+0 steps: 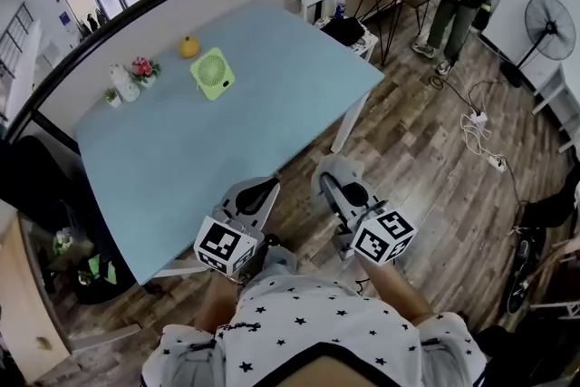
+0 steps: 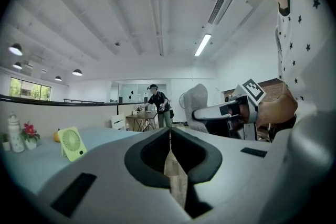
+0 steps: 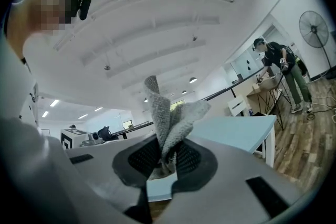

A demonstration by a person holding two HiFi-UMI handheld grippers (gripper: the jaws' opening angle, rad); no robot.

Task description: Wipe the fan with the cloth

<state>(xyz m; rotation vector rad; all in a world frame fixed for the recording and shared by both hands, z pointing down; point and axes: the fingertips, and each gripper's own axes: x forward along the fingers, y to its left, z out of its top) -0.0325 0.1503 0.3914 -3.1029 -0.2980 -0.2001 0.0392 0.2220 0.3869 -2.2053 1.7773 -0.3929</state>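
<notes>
Right gripper (image 3: 165, 159): jaws clamped on the cloth (image 3: 170, 115). The grey knit cloth is bunched between the pads, with a twisted fold standing up past the tips. Behind it is the table (image 3: 236, 126), light blue top on a white leg, over wood floor (image 3: 307, 139). Far right, a person (image 3: 281, 68) leans over a desk (image 3: 265, 87); a fan (image 3: 314, 23) stands beyond and a chair (image 3: 239, 106) sits near the table corner. The marker cube (image 3: 71, 139) at left is probably the other gripper's, too small to confirm.
</notes>
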